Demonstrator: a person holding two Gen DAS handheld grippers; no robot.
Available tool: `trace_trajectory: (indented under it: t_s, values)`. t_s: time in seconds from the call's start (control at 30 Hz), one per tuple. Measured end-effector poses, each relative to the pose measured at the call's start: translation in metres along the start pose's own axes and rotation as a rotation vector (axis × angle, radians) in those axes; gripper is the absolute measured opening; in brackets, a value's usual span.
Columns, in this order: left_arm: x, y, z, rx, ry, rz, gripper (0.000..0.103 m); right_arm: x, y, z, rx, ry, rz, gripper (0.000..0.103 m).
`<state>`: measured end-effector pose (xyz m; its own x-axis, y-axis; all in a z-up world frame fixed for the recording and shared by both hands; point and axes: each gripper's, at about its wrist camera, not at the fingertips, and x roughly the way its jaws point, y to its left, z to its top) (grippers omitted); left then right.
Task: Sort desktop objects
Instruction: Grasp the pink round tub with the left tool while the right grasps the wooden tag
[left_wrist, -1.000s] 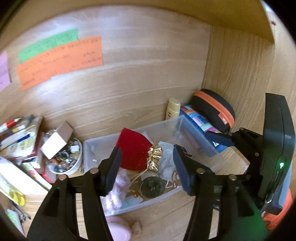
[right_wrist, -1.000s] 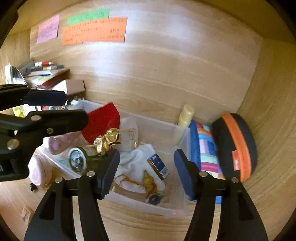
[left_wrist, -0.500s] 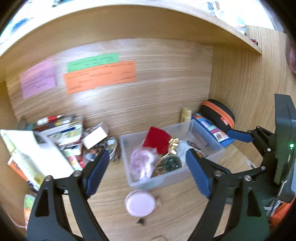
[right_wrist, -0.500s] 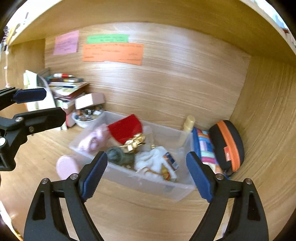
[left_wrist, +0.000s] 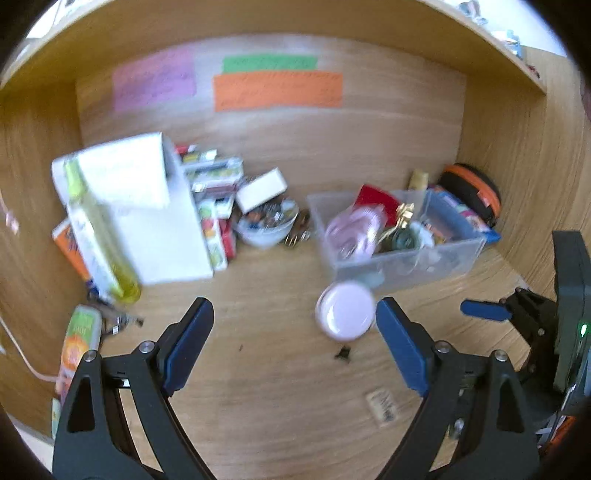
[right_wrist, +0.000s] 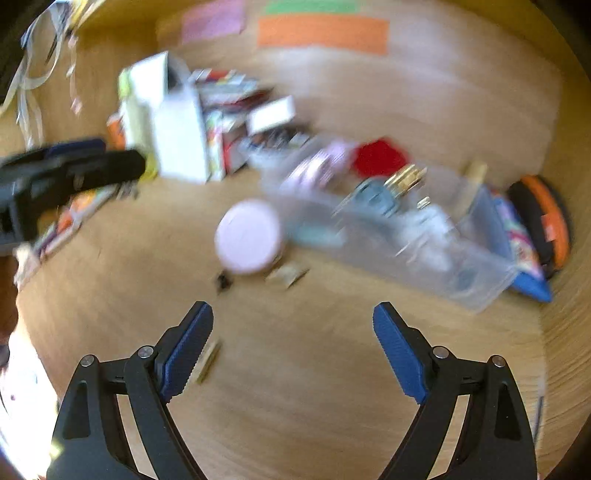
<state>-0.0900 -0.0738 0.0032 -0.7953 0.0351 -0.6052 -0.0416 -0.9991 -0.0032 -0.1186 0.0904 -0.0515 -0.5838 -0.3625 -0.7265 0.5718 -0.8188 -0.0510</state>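
A clear plastic bin (left_wrist: 402, 258) (right_wrist: 476, 273) sits on the wooden desk and holds a red item (left_wrist: 376, 201), a pink bundle (left_wrist: 354, 230), a gold bow (left_wrist: 404, 216) and other small things. A round pink lid (left_wrist: 345, 310) (right_wrist: 248, 236) lies on the desk in front of the bin. My left gripper (left_wrist: 293, 341) is open and empty, back from the lid. My right gripper (right_wrist: 291, 347) is open and empty, well short of the bin. The right view is blurred.
A white box (left_wrist: 147, 206), stacked books (left_wrist: 214, 206) and a bowl of small items (left_wrist: 266, 225) stand at the left. A black and orange case (left_wrist: 472, 192) and a striped pouch (right_wrist: 517, 236) lie right of the bin. A small tag (left_wrist: 382, 406) and a black clip (left_wrist: 343, 353) lie on the desk.
Both grippers have pulled back and up from the bin, and their jaws have spread wider. More of the desk and the pink lid have come into view.
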Motion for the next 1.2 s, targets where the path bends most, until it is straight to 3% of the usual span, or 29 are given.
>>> trace_trajectory:
  t_s: [0.27,0.4,0.47,0.63,1.0,1.2]
  values:
    - [0.02,0.025,-0.03,-0.075,0.084,0.01,0.09,0.025,0.045,-0.021,-0.132,0.059,0.041,0.082]
    - [0.028,0.027,-0.035,-0.076,0.107,0.004,0.09,0.035,0.051,-0.023,-0.153,0.094,0.053,0.057]
    - [0.033,0.023,-0.034,-0.064,0.116,-0.005,0.09,0.036,0.049,-0.024,-0.142,0.099,0.071,0.051]
    - [0.049,0.003,-0.029,-0.014,0.129,-0.042,0.09,0.034,0.042,-0.026,-0.135,0.101,0.077,0.022]
    - [0.102,-0.043,-0.012,0.064,0.208,-0.096,0.09,0.024,-0.019,-0.028,-0.024,0.1,0.025,0.022]
    - [0.125,-0.048,-0.006,0.027,0.243,-0.087,0.09,0.015,-0.058,-0.026,0.065,0.08,0.016,0.022]
